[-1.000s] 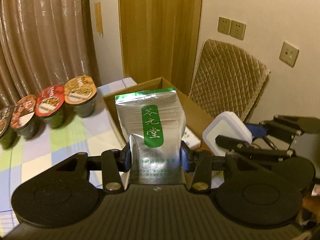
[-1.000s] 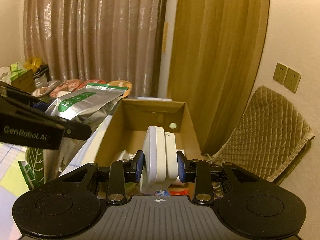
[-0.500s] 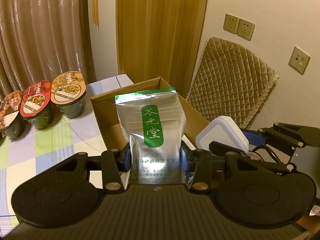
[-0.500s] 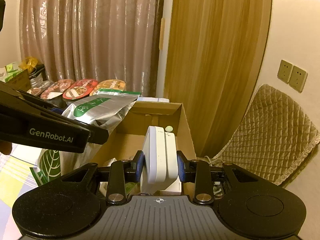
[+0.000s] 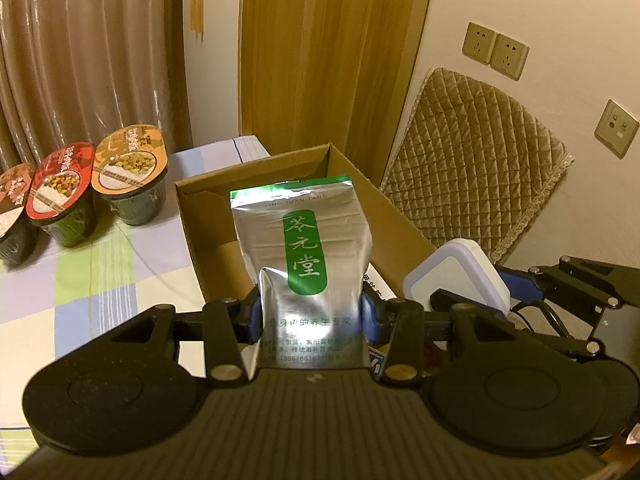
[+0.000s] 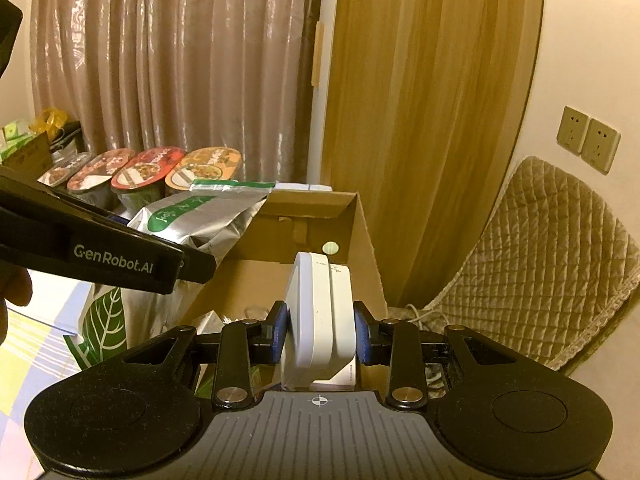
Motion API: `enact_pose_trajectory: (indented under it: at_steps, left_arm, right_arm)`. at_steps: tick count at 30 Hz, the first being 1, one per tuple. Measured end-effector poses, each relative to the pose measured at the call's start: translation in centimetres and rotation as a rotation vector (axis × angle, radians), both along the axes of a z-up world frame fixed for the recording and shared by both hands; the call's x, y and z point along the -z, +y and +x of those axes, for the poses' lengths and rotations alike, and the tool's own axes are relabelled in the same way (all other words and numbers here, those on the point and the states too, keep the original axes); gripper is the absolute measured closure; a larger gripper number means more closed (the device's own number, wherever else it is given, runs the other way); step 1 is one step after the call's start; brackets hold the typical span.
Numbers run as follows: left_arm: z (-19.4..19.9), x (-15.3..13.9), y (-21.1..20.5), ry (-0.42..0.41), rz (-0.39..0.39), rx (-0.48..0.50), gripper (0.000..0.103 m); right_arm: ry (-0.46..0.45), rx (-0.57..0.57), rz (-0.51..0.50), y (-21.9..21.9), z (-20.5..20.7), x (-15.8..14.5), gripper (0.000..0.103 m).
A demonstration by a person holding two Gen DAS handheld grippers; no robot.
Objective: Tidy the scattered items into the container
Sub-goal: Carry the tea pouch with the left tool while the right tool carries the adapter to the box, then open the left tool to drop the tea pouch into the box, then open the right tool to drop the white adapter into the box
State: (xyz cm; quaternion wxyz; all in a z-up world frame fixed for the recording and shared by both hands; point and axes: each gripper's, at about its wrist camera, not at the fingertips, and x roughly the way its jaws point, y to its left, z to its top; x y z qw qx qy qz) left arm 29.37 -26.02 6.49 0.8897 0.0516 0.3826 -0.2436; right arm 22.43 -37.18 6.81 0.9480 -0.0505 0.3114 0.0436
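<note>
My left gripper [image 5: 311, 316] is shut on a silver foil pouch [image 5: 308, 248] with a green label, held upright over the near part of an open cardboard box [image 5: 192, 204]. My right gripper [image 6: 320, 332] is shut on a white rounded plastic case [image 6: 320, 312], held on edge above the same cardboard box [image 6: 366, 240]. In the right wrist view the silver pouch [image 6: 200, 220] and the left gripper's black arm [image 6: 100, 252] sit to the left. The white case [image 5: 456, 280] also shows at the box's right side. Items lie in the box bottom, mostly hidden.
Several lidded food cups [image 5: 128, 176] stand in a row on the checked tablecloth [image 5: 92, 280] left of the box. A quilted cushion [image 5: 480, 168] leans on the wall at right under sockets [image 5: 496, 50]. Curtains [image 6: 180, 60] hang behind.
Both grippers have moved further over the box with their loads still held. The box and cups now sit more to the centre in the left wrist view.
</note>
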Motion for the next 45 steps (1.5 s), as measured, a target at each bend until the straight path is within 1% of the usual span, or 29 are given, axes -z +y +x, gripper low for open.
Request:
enact_pose_trajectory:
  at_steps: [13,19,22,23,24,29,36,45]
  left_arm:
    - [0.6,1.5,-0.2,0.022,-0.002,-0.005,0.062]
    - [0.9,1.7,-0.2,0.019,0.002,-0.007,0.061]
    - [0.9,1.6,-0.2,0.009,-0.008,-0.006,0.055]
    - [0.9,1.5,0.0,-0.001,-0.012,-0.011,0.046]
    - [0.9,1.4,0.2,-0.009,-0.017,-0.022,0.041]
    - [0.4,1.3,1.9,-0.031,-0.018,-0.056,0.041]
    - [-0.7,2.4,4.7,0.001,-0.025,-0.106,0.041]
    - [-1.6,3.1,5.9,0.013,-0.013,-0.121,0.041]
  right_arm:
    - [0.009,0.001,-0.005,-0.3,1.0,0.9,0.066]
    - [0.011,0.001,-0.005,-0.4,1.4,1.2,0.066]
    - [0.012,0.001,-0.005,-0.3,1.4,1.2,0.066]
    - [0.012,0.001,-0.005,-0.3,1.4,1.3,0.066]
    - [0.012,0.003,-0.005,-0.3,1.5,1.3,0.066]
    - [0.014,0.006,-0.001,-0.2,1.7,1.3,0.066]
    - [0.021,0.002,0.014,0.2,1.8,1.6,0.066]
    - [0.024,-0.019,0.012,1.3,2.4,2.3,0.066]
